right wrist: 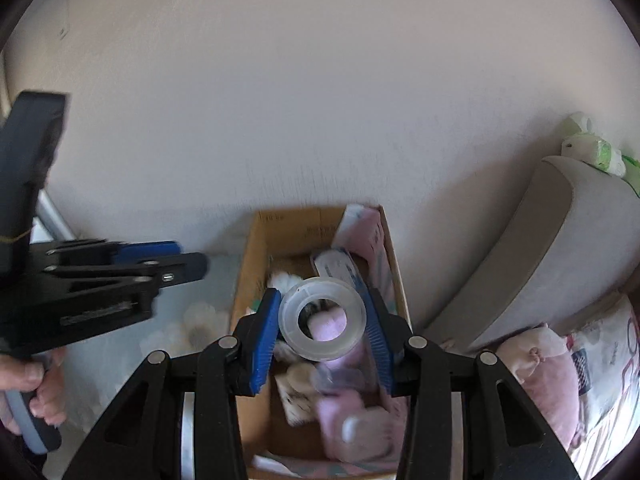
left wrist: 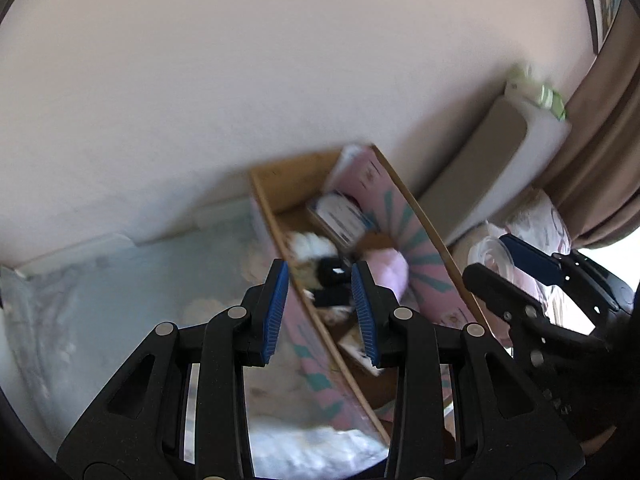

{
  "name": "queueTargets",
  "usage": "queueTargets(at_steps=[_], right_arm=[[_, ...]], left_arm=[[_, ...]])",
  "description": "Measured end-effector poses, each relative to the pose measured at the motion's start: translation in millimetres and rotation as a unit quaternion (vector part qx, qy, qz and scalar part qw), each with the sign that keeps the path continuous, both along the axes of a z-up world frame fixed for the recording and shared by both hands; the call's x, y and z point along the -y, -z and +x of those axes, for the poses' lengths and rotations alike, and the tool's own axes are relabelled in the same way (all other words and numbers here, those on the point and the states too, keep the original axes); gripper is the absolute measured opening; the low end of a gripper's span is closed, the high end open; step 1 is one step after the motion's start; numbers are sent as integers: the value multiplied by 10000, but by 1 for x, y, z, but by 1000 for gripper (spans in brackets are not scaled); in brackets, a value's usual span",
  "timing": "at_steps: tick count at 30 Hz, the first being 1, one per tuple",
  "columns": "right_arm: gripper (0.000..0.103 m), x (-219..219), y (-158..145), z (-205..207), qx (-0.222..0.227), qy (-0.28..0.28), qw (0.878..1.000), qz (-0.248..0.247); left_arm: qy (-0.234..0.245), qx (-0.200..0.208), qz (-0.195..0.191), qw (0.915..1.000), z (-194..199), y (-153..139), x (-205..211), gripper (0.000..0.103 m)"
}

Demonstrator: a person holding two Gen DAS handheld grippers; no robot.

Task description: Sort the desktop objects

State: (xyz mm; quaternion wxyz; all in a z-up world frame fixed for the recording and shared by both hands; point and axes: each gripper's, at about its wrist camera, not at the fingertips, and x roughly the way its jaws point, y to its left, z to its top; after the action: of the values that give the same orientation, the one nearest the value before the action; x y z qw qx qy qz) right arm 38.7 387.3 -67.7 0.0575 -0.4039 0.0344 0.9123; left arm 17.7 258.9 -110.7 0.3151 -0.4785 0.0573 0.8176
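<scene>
Right hand-held gripper [right wrist: 322,322] holds one clear tape roll [right wrist: 322,319], blue pads pinching its outer rim on both sides, hole facing the camera. The roll hangs in the air directly over the open cardboard box [right wrist: 249,264], not yet inside. Judgement: the roll is light and stiff, with a smooth plastic rim that may slip, so the grip across the rim is fine; squeezing harder shouldn't hurt it.

Left hand-held gripper [left wrist: 320,292] is empty, jaws narrowed almost shut, nothing between the pads. It hovers over the box's left wall. The person's hand [right wrist: 38,384] on its handle shows in the right wrist view.

Inside the box, blurred: a pink soft item [right wrist: 352,424], a white fluffy piece [right wrist: 285,280], a flat white packet [right wrist: 338,266], a pink carton [right wrist: 374,236] leaning on the far right wall, something black [left wrist: 330,274]. Exact count unclear; at least five. These look soft or light.

One box, one tape roll, two grippers. The box sits on a pale blue surface [left wrist: 132,292]. Beyond, right: a grey cushion [right wrist: 560,248], a pink plush [right wrist: 548,372], a plain wall [right wrist: 320,100].
</scene>
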Motion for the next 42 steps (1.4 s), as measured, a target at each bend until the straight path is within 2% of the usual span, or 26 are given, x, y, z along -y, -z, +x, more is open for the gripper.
queueTargets(at_steps=[7, 14, 21, 22, 23, 24, 25, 26, 27, 32, 36, 42], right_arm=[[39, -21, 30, 21, 345, -547, 9979, -49], [39, -28, 64, 20, 629, -958, 9934, -29], [39, -29, 82, 10, 763, -1409, 9870, -97], [39, -30, 84, 8, 806, -1458, 9859, -162], [40, -30, 88, 5, 869, -1515, 9842, -279], [51, -31, 91, 4, 937, -1555, 9825, -427], [72, -32, 93, 4, 964, -1581, 9812, -546], [83, -34, 97, 2, 920, -1582, 9813, -591], [94, -34, 97, 2, 861, -1586, 9817, -612], [96, -31, 95, 2, 744, -1514, 9842, -536], [102, -26, 97, 1, 823, -1420, 9856, -409], [102, -24, 95, 2, 816, -1276, 9881, -275]], left_arm=[[54, 105, -387, 9992, 27, 27, -38, 30], [-253, -4, -627, 9977, 24, 42, -52, 30], [-479, 148, -599, 9969, 23, 50, -54, 31], [-499, 185, -613, 9967, 23, 50, -54, 33], [-532, 207, -658, 9962, 22, 51, -54, 49], [-572, 157, -716, 9957, 23, 51, -55, 98], [-585, 121, -737, 9955, 23, 50, -55, 98], [-599, 46, -713, 9956, 25, 50, -54, 103], [-597, 24, -700, 9958, 25, 49, -53, 103], [-645, -40, -782, 9948, 21, 46, -47, 103], [-648, -80, -834, 9944, 19, 46, -44, 103], [-599, -144, -830, 9946, 20, 39, -38, 103]])
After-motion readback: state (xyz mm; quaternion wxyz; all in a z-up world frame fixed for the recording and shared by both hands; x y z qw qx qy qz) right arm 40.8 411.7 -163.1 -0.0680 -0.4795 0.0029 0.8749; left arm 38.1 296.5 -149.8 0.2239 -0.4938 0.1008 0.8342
